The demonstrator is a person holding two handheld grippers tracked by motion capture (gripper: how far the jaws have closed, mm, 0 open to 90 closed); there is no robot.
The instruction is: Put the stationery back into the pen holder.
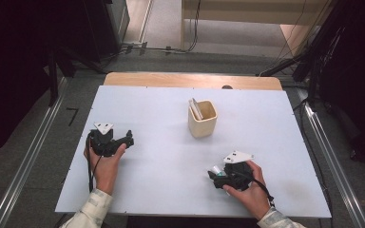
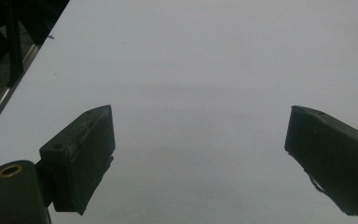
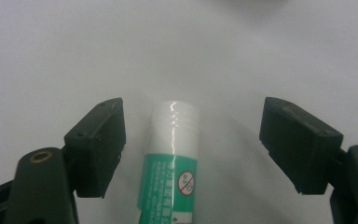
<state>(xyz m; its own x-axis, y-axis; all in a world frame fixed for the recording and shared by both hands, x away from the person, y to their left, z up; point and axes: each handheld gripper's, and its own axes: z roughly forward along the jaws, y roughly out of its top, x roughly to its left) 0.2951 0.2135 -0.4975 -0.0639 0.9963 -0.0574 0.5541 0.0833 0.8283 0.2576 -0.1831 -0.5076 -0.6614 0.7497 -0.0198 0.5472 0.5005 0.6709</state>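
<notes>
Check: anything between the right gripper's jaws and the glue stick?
Nothing visible. The glue stick lies on the white table inside the open right gripper, bare table on both sides of it; the pads do not touch it yet.
</notes>
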